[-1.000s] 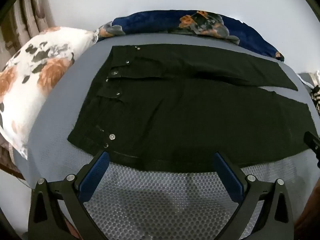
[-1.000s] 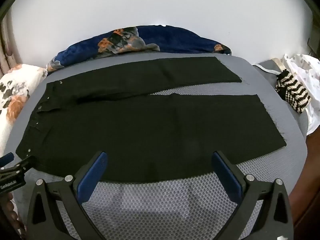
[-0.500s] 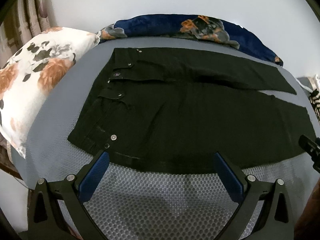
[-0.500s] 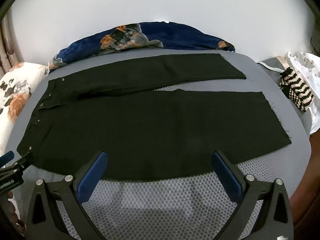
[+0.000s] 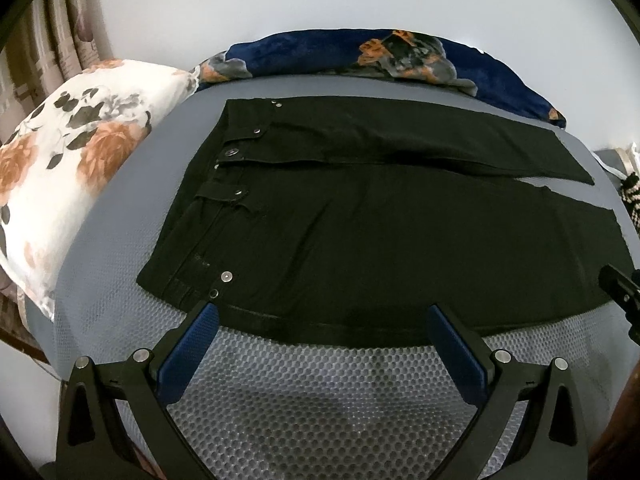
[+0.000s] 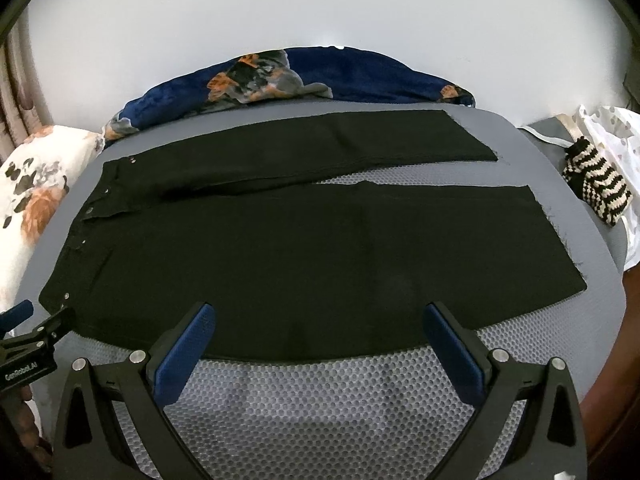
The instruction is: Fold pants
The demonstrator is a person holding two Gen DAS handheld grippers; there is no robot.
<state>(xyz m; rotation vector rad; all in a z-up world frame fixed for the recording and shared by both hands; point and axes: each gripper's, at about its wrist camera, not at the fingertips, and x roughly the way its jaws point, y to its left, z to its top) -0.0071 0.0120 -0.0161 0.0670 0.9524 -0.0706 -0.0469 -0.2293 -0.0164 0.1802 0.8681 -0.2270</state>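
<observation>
Black pants [image 5: 360, 232] lie flat on a grey mesh bed cover [image 5: 320, 400], waistband with metal snaps to the left, both legs spread to the right with a narrow gap between them. They also fill the right wrist view [image 6: 280, 260]. My left gripper [image 5: 322, 312] is open and empty, hovering at the near edge of the pants by the waist end. My right gripper [image 6: 318, 312] is open and empty, at the near edge of the near leg. The left gripper's body [image 6: 28, 340] shows at the far left of the right wrist view.
A white floral pillow [image 5: 68, 184] lies left of the waistband. A dark blue floral blanket [image 5: 380, 56] is bunched along the white wall behind. A black-and-cream striped knit [image 6: 596, 184] and white cloth lie right of the leg hems.
Both grippers have drawn back and up a little, so the pants sit lower and smaller in each view. The jaws stay open. The pants have not moved.
</observation>
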